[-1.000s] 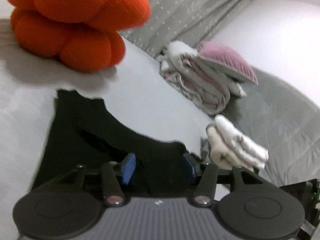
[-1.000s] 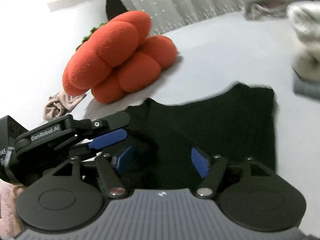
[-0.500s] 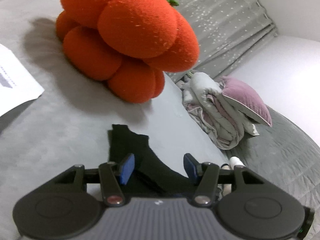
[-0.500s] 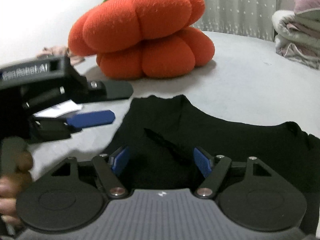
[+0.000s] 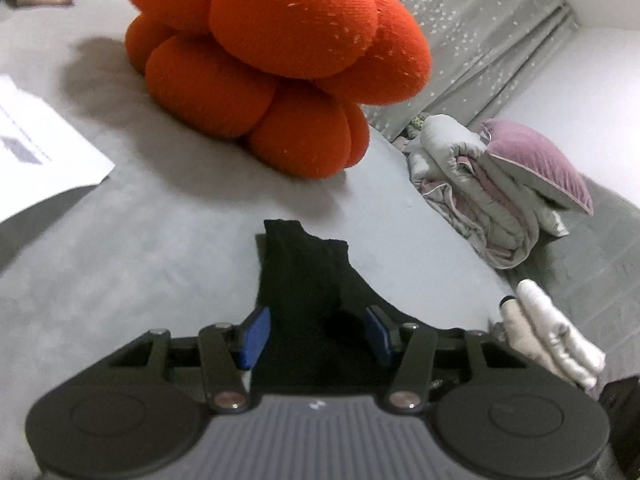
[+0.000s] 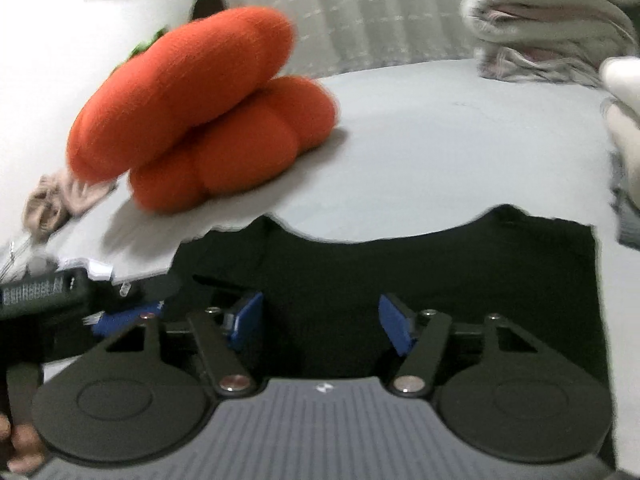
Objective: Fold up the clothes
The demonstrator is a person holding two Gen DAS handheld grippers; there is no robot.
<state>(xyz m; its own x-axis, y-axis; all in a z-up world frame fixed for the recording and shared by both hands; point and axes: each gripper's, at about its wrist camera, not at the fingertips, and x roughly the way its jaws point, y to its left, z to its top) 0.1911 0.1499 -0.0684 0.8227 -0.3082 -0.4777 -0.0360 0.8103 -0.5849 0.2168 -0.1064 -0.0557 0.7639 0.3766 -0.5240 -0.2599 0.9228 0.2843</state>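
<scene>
A black garment (image 5: pixel 304 272) lies on the grey bed (image 5: pixel 120 264). In the left wrist view a narrow part of it runs out from between the blue pads (image 5: pixel 256 334) of my left gripper (image 5: pixel 316 334). The jaws are closing with the cloth between them, and I see no firm pinch. In the right wrist view the black garment (image 6: pixel 440 272) spreads wide and flat. My right gripper (image 6: pixel 320 322) hovers low over its near part, jaws closing, pads apart over the cloth. The left gripper (image 6: pixel 128 312) shows at the left, at the garment's left edge.
A big orange pumpkin cushion (image 5: pixel 272 64) sits just beyond the garment. A rolled quilt with a purple pillow (image 5: pixel 500 184) and folded white clothes (image 5: pixel 548 332) lie to the right. White paper (image 5: pixel 40 152) and a beige cloth (image 6: pixel 52 204) lie left. A hand (image 6: pixel 16 440) holds the left gripper.
Both views swung and dipped. The left view went from a wide stretch of black cloth to a narrow strip between the pads. Both pairs of pads stand a little closer together.
</scene>
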